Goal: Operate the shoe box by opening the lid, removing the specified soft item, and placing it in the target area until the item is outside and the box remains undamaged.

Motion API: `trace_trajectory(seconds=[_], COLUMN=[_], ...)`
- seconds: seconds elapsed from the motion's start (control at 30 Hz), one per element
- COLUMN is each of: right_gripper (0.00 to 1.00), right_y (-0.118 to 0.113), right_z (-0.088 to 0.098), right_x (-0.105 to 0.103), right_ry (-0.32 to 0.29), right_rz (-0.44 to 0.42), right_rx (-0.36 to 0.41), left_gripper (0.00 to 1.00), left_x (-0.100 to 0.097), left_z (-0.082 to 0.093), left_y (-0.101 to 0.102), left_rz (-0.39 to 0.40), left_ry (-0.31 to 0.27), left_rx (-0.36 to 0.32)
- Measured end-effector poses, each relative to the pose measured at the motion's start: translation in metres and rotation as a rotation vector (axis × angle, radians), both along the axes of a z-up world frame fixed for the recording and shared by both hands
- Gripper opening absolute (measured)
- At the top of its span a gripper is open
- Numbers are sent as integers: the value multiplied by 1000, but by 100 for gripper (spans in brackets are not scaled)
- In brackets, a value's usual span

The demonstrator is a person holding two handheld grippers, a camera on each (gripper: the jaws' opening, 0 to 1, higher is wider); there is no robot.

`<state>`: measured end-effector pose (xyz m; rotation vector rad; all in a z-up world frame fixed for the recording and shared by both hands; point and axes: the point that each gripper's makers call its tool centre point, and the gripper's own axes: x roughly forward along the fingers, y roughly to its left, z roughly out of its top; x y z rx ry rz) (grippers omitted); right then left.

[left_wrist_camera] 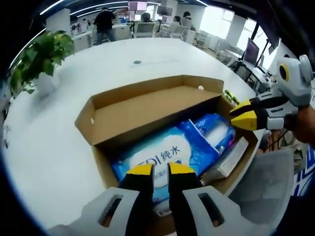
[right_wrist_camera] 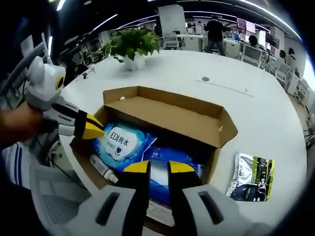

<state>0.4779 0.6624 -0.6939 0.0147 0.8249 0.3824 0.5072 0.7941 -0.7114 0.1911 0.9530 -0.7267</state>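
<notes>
Left gripper (left_wrist_camera: 155, 170) fingers over blue wipes pack (left_wrist_camera: 170, 157), shoe box (left_wrist_camera: 123, 115) open.

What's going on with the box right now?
Both hand-held grippers, left and right, empty at the box edge. Lid open. Wipes pack inside. Tube beside it.

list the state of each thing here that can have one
cardboard shoe box: lid open, flap standing up
blue wet wipes pack: lying inside the box
white tube: lying inside the box
printed pouch: flat on the table, outside the box
left gripper: open, over the wipes
right gripper: open, over the box
</notes>
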Motion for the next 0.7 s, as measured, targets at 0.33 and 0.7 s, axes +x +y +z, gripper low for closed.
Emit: trace_trajectory(seconds=[0.33, 0.7], right_gripper=[11, 11], right_y=[26, 42], right_z=[-11, -26], right_x=[6, 15], right_ry=[24, 54], right_rz=[47, 87], right_rx=[-5, -20], left_gripper=[7, 7], left_x=[4, 6], left_z=[-11, -24], left_y=[21, 31], left_rz=[31, 44], left_ry=[18, 37], left_rx=[-7, -6])
